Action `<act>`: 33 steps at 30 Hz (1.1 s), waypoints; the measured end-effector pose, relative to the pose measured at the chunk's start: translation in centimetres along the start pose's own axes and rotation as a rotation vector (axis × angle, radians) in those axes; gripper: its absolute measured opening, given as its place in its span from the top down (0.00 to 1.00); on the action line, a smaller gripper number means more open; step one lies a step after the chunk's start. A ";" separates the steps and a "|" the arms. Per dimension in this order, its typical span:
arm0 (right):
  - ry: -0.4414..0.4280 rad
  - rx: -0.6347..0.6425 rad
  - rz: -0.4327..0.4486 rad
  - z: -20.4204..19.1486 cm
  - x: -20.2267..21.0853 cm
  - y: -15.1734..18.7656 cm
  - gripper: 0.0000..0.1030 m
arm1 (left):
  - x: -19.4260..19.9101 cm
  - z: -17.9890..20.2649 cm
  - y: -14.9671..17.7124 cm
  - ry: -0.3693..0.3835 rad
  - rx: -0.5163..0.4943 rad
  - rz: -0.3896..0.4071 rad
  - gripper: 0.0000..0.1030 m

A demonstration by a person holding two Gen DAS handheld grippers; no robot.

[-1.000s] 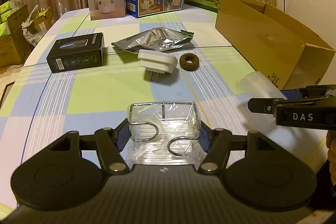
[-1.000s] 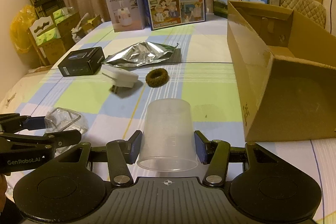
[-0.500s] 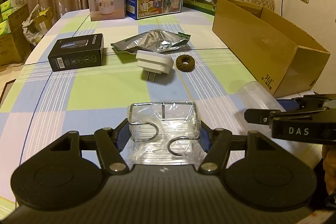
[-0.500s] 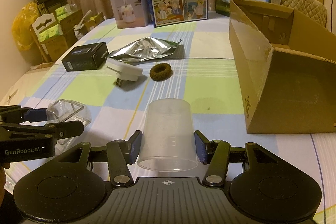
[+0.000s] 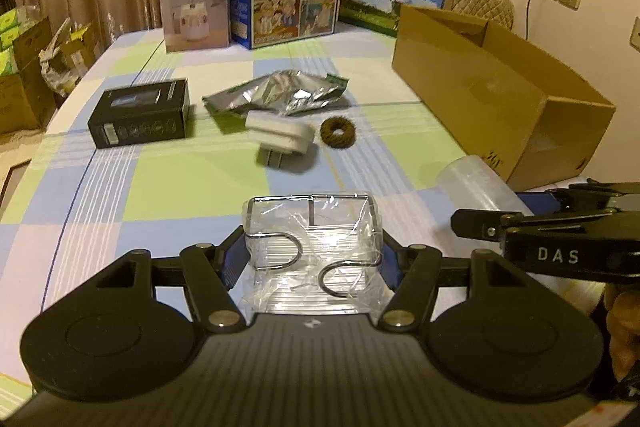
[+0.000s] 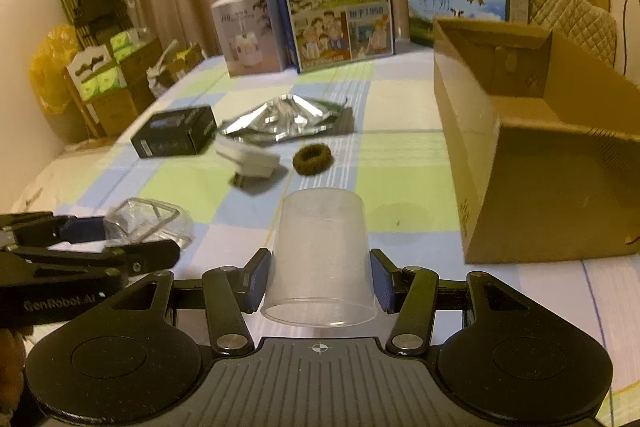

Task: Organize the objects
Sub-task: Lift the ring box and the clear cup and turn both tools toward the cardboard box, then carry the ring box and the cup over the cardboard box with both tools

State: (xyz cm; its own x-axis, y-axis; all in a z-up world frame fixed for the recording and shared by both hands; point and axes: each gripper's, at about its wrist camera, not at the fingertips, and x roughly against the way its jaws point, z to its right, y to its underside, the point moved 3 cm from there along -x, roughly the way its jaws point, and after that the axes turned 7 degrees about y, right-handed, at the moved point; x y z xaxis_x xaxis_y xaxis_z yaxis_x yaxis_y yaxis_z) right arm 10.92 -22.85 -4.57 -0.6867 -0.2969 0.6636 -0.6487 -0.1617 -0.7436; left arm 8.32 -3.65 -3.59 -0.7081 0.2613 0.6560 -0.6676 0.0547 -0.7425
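Left fingers (image 5: 312, 255) grip wire rack (image 5: 312, 227), right fingers (image 6: 320, 281) cup (image 6: 320, 247) (adapter (image 5: 278, 139), ring (image 5: 337, 132) ahead)

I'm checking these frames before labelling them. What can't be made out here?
- Cardboard box: floor hidden by its near wall, right wrist view.
- White plug adapter: motion-blurred, prongs unclear, both views.
- Black box: print too small.
- Wrapped wire rack: base hidden by left gripper.

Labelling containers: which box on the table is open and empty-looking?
The brown cardboard box at the table's right edge. Its top is open, flaps up, nothing visible inside. The black box, white box and both milk cartons look closed.
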 end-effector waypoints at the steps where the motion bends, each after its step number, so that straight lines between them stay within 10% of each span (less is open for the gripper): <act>1: -0.001 -0.003 0.008 0.1 0.4 -0.2 0.52 | 0.3 0.3 -0.2 0.001 -0.005 0.006 0.42; 33: 0.145 -0.156 0.122 21.0 8.5 -11.7 0.52 | -2.5 18.4 -15.7 0.238 -0.183 0.086 0.42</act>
State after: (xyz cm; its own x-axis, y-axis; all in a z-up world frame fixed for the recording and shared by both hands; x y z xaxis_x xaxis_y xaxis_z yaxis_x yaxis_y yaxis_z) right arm 19.55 -43.22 8.10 -0.7958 -0.1650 0.5826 -0.5930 0.0174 -0.8050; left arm 16.38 -22.90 8.90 -0.6721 0.4901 0.5551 -0.5395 0.1893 -0.8204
